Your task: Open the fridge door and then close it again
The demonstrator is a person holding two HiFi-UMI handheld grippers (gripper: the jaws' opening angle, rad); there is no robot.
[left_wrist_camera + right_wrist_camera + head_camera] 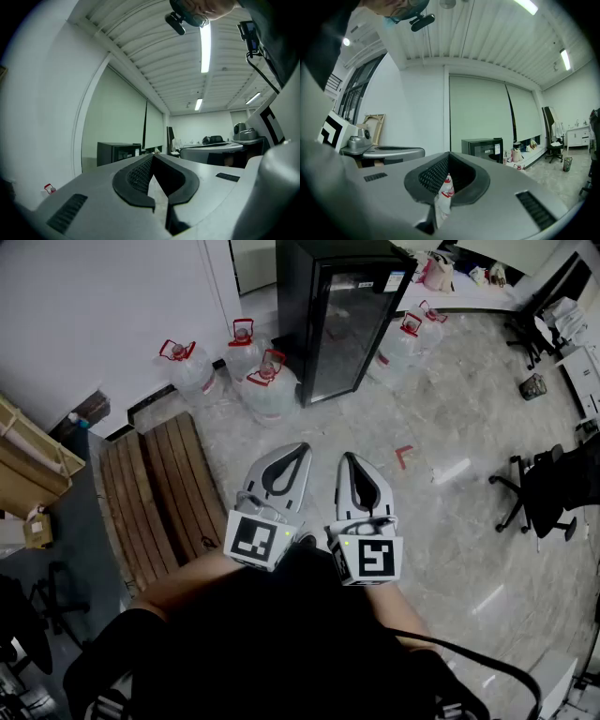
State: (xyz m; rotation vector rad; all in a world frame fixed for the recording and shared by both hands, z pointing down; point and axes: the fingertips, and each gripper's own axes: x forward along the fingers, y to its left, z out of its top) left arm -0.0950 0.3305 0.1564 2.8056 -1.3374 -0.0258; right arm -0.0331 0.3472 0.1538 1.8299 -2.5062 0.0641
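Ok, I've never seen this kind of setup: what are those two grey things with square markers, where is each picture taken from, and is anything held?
There is no robot here: a person holds the left gripper and the right gripper, one in each hand. The head view comes from a camera on the person's head, looking down. The two gripper views come from cameras riding on each gripper, looking along its jaws. Both pairs of jaws are shut and hold nothing. Ahead on the floor stands the black fridge, door closed, with water jugs beside it and a slatted wooden bench at the left.
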